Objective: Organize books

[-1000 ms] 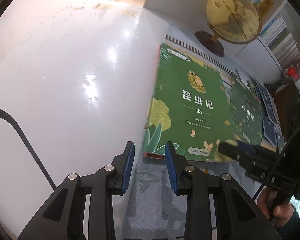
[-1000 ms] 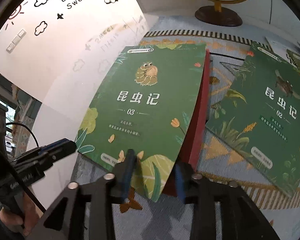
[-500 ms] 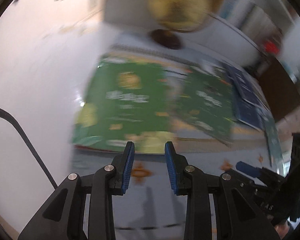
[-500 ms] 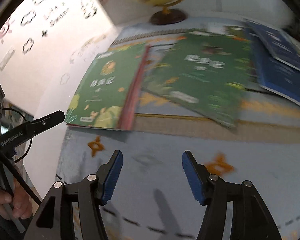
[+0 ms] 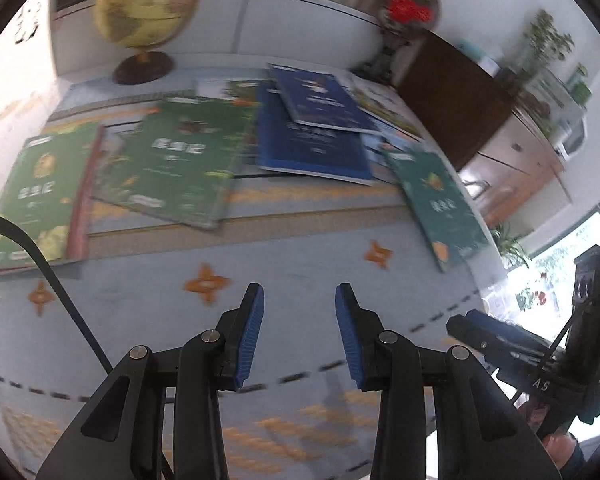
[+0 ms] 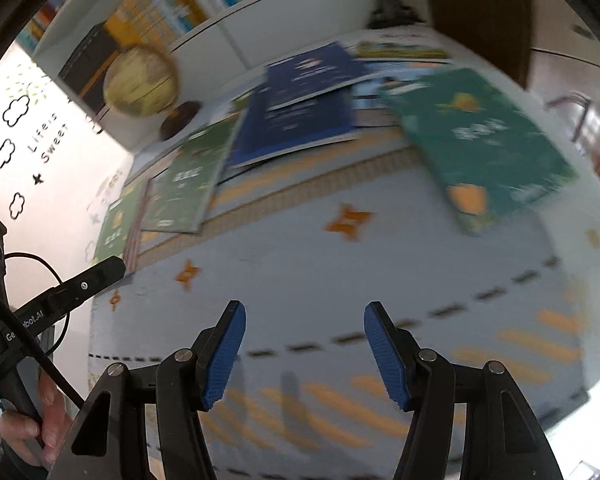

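Both claws empty: left claw (image 5: 299, 330) jaws apart, right claw (image 6: 303, 350) jaws wider.

Books fanned flat, overlapping, on bench cloth (image 5: 300, 264) near globe (image 5: 146, 6).

Dark green book (image 6: 480, 136), farthest from globe, overhangs bench edge; careless nudge likely tips it off.

Blue book (image 5: 312, 146) half under another; pulling drags neighbours.

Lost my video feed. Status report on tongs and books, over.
Left tongs open, empty. Right tongs open, empty. Books scattered flat on the mat, none held. Nothing between tongs and books.
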`<state>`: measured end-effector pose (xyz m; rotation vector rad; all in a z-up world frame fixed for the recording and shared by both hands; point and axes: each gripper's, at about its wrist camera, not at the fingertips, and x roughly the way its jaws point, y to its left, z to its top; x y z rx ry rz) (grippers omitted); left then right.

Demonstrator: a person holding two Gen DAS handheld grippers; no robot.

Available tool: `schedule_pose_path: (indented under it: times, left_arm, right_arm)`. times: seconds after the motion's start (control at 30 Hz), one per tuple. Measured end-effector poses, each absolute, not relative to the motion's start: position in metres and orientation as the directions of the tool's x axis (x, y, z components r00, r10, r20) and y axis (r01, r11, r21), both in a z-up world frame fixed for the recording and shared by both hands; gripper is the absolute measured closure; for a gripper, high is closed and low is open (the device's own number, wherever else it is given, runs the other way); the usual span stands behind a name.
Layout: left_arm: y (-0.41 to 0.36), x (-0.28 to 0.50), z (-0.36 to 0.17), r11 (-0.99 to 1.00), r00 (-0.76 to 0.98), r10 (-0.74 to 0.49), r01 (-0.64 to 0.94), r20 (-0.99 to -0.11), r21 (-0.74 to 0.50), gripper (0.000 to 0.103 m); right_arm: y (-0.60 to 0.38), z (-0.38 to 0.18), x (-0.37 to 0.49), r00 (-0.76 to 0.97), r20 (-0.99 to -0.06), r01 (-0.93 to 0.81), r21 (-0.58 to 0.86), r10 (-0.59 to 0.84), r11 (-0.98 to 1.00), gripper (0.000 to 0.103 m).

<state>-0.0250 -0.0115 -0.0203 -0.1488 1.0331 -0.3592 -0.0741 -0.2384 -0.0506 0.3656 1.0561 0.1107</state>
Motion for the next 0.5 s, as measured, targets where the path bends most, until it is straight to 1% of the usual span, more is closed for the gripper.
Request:
schedule_pose_path:
  times: [0.1,0.17,0.2,0.23,0.3,0.37,0.5]
  left_arm:
    - [-0.039,-0.023,-0.015,0.928,0.455,-0.36,0.259,-0.814,-0.266,0.068]
    - [-0.048,-0.016,-0.008,0.927,0.466,-0.364,0.265,-0.806,-0.266,0.063]
    - [-0.052,-0.007,-0.004,0.929,0.477,-0.362,0.257,-0.801,-0.267,0.055]
    - [-0.054,-0.001,-0.003,0.93,0.487,-0.36,0.25,-0.796,-0.269,0.041]
    - [-0.057,0.02,0.002,0.933,0.523,-0.36,0.227,-0.772,-0.28,0.025]
    - [-0.062,0.047,0.006,0.927,0.561,-0.374,0.216,-0.739,-0.306,0.025]
    - [-0.071,0.105,-0.003,0.929,0.571,-0.365,0.174,-0.736,-0.325,0.025]
  right_arm:
    - [-0.266,-0.046,-0.076,0.509,-0.827,0.106,0.336,0.239,0.936,0.043]
    - [-0.279,-0.04,-0.069,0.523,-0.819,0.114,0.344,0.238,0.932,0.043]
    - [-0.283,-0.035,-0.064,0.533,-0.813,0.11,0.342,0.234,0.933,0.043]
    - [-0.287,-0.031,-0.058,0.545,-0.807,0.103,0.334,0.228,0.937,0.043]
    - [-0.291,-0.025,-0.044,0.56,-0.8,0.084,0.314,0.216,0.946,0.043]
    - [-0.295,-0.021,-0.025,0.569,-0.798,0.067,0.285,0.198,0.956,0.043]
    - [-0.298,-0.02,0.038,0.572,-0.804,0.063,0.238,0.16,0.969,0.043]
